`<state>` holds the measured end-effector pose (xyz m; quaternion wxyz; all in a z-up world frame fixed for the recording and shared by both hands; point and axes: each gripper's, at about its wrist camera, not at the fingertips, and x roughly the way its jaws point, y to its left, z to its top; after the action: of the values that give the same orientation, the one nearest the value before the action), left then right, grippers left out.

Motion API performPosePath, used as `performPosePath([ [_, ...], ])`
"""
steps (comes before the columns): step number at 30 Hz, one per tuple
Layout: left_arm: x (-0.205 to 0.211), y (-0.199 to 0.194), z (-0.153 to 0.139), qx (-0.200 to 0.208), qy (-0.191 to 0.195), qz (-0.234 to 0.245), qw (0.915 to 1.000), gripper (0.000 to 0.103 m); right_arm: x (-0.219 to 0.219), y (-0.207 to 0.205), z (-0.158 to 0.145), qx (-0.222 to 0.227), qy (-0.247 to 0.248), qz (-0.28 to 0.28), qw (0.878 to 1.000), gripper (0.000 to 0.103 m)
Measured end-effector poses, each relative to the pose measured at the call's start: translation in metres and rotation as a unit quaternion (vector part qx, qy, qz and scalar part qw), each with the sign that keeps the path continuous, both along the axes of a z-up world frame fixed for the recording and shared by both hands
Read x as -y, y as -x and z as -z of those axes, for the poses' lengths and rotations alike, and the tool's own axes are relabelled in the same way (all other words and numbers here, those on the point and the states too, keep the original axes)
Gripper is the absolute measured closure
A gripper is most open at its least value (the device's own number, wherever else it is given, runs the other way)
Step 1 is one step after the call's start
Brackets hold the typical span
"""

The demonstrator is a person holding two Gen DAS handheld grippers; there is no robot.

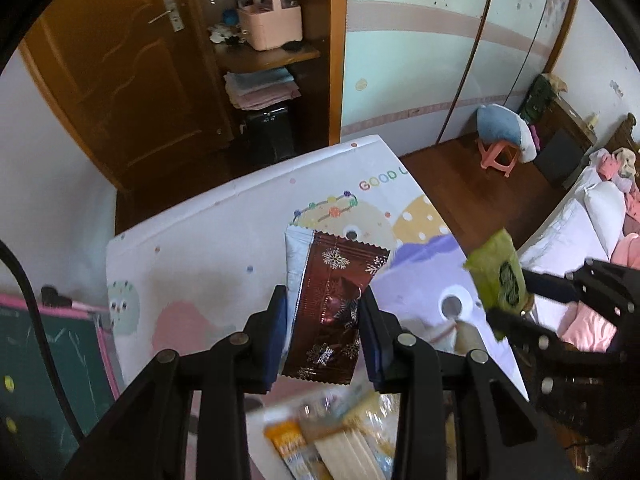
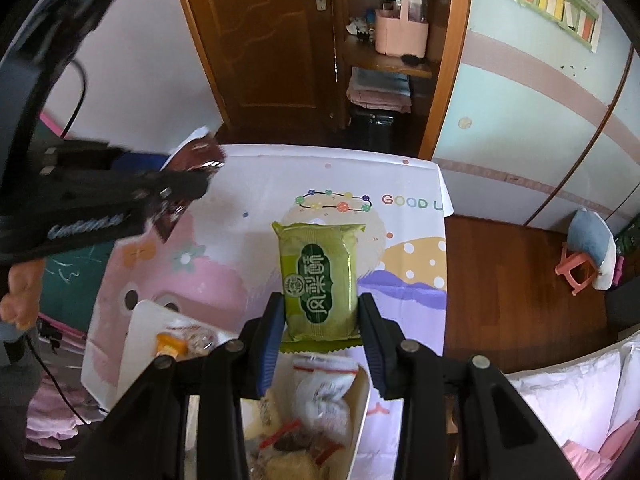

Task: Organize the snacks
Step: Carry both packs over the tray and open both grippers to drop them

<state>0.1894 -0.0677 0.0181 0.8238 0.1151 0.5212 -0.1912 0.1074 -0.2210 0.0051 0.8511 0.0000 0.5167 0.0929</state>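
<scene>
Two held: left claw (image 1: pixel 324 320) pinching brown packet (image 1: pixel 336 304), right claw (image 2: pixel 320 320) pinching green packet (image 2: pixel 318 284), mid-frame. Risk: slick wrappers slipping free onto worktop (image 2: pixel 248 184).

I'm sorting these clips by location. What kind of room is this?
Most likely a home bedroom, perhaps a child's. A bed with white pillows stands beside the table, pastel wardrobe doors line the wall, and a small pink stool stands on the wooden floor.

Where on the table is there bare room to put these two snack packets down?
Free: the far half of the table, around the GOOD lettering, and the purple patch by the right edge. Crowded: the near side, where the white tray holds snacks.
</scene>
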Motion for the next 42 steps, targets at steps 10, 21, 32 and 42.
performPosePath([
  [10,-0.035,0.080,-0.019,0.018,0.011,-0.043,0.9989,0.071,-0.005,0.048,-0.029,0.032,-0.016,0.002,0.999,0.066],
  [21,-0.050,0.130,-0.017,0.023,0.026,-0.077,0.9965,0.071,-0.010,0.080,-0.047,0.052,-0.041,0.005,0.998,0.066],
  [32,-0.053,0.176,0.026,0.003,0.021,-0.107,0.9941,0.071,-0.017,0.102,-0.019,0.016,-0.053,0.006,0.998,0.066],
  [42,-0.055,0.194,0.066,-0.023,0.014,-0.127,0.9915,0.071,-0.028,0.116,0.033,-0.046,-0.060,0.021,0.997,0.065],
])
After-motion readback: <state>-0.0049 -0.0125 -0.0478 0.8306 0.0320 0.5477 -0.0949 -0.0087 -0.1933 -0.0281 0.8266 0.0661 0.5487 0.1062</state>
